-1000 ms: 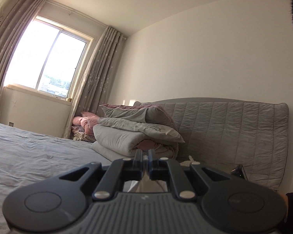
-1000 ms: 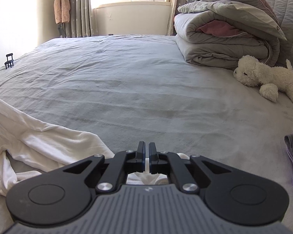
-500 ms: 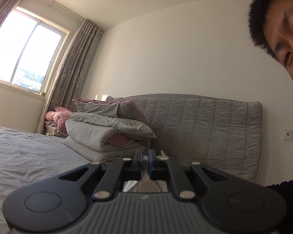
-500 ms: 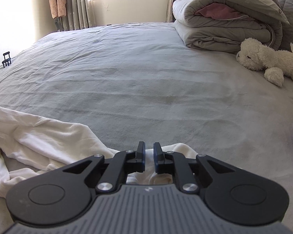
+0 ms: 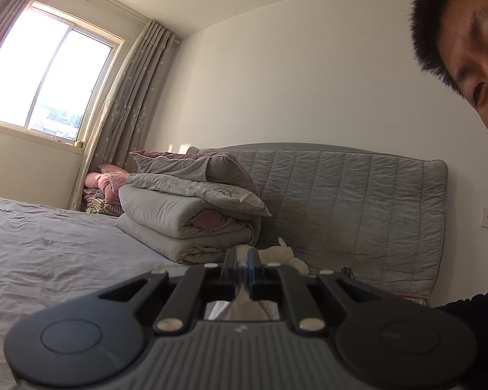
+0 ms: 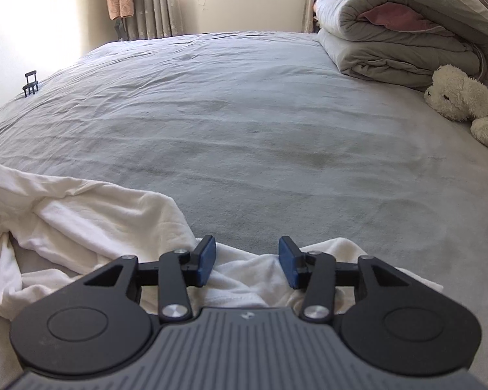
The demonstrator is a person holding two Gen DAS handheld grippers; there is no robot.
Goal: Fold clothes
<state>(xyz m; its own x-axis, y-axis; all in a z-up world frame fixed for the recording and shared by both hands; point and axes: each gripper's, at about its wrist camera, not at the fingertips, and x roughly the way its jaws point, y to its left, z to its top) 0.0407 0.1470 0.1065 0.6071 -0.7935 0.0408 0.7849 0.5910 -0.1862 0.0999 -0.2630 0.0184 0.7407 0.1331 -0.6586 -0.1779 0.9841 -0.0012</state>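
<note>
My right gripper (image 6: 247,261) has just been opening, its jaws now apart, letting the white garment (image 6: 81,221) settle at lower left on the bed (image 6: 260,113). My left gripper (image 5: 242,265) is clamped on a white fold, keeping that edge lifted.

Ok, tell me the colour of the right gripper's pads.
Blue pads, on the right gripper; clearest in the right wrist view.

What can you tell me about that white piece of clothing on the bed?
The white garment looks like soft cotton, rumpled and not yet folded. It lies in loose creased ridges on the grey bedsheet, at the near left edge. A stitched hem runs between the open right gripper, whose blue pads do not press it.
</note>
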